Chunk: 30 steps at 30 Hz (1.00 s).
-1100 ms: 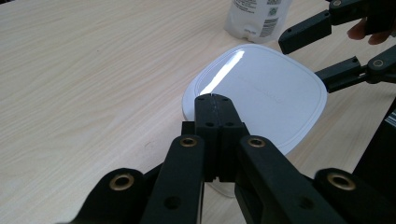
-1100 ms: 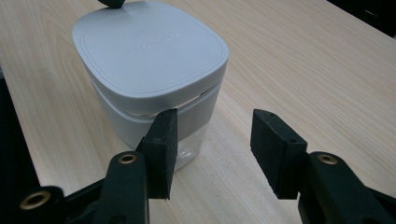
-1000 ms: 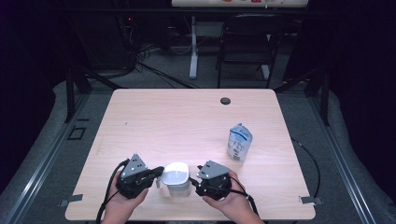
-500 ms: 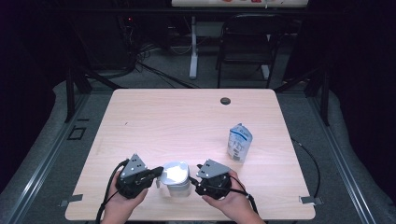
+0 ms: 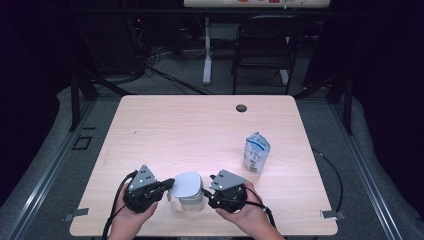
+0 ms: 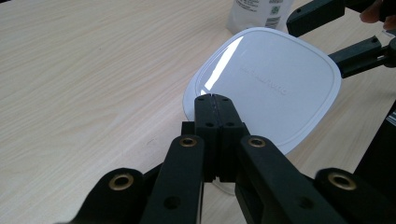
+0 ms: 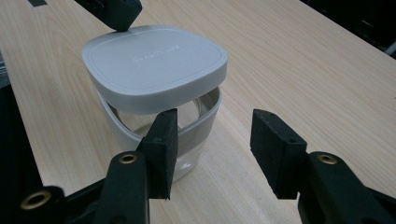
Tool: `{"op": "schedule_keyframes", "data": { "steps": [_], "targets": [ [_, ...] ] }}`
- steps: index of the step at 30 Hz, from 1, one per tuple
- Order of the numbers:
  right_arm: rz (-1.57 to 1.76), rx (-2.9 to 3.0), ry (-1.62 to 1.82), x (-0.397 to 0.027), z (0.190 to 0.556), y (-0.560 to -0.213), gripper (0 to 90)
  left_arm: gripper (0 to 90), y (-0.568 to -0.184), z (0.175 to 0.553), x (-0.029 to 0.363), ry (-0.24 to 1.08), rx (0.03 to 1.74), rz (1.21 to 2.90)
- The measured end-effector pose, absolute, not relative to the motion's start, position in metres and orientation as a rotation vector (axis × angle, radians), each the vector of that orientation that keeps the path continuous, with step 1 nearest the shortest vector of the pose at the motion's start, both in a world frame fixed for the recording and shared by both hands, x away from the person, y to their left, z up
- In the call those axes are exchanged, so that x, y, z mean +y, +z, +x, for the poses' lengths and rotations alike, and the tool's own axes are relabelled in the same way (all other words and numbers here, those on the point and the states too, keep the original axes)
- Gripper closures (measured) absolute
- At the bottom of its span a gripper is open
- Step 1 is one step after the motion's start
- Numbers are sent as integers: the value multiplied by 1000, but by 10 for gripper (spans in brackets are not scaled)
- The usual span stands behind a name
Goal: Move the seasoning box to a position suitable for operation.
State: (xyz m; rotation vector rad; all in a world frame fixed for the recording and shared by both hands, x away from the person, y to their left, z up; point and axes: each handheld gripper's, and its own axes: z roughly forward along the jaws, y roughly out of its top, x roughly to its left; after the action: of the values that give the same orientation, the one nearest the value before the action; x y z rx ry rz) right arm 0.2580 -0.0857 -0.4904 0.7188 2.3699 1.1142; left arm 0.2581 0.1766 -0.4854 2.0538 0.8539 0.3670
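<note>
— Well, what is recorded at the near edge of the pale wooden table [image 5: 200, 125]?

— A clear round plastic container [image 7: 154, 135] with a grey rim is noted there, between the two grippers. A white, rounded-square plastic lid [image 6: 266, 84] is seen lying tilted on it, raised on one side so that a gap is left above the rim.

— And the left gripper [image 6: 214, 100]?

— Its jaws are found clenched together, with nothing between them; the tips are set at the lid's edge.

— The right gripper [image 7: 212, 140]?

— It is found released. The jaws are held apart just beside the container; one pad is placed close against its wall, but no grip is observed.

— Anything else?

— A white and blue pouch [image 5: 256, 153] is seen standing upright, well apart on the right.
</note>
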Motion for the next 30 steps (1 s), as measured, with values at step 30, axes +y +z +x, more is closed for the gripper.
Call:
{"op": "schedule_keyframes", "data": {
  "steps": [30],
  "targets": [
    [690,2358,1126,-79,257,-479,523,736,-483,257,193,409,895,2011]
  ]
}}
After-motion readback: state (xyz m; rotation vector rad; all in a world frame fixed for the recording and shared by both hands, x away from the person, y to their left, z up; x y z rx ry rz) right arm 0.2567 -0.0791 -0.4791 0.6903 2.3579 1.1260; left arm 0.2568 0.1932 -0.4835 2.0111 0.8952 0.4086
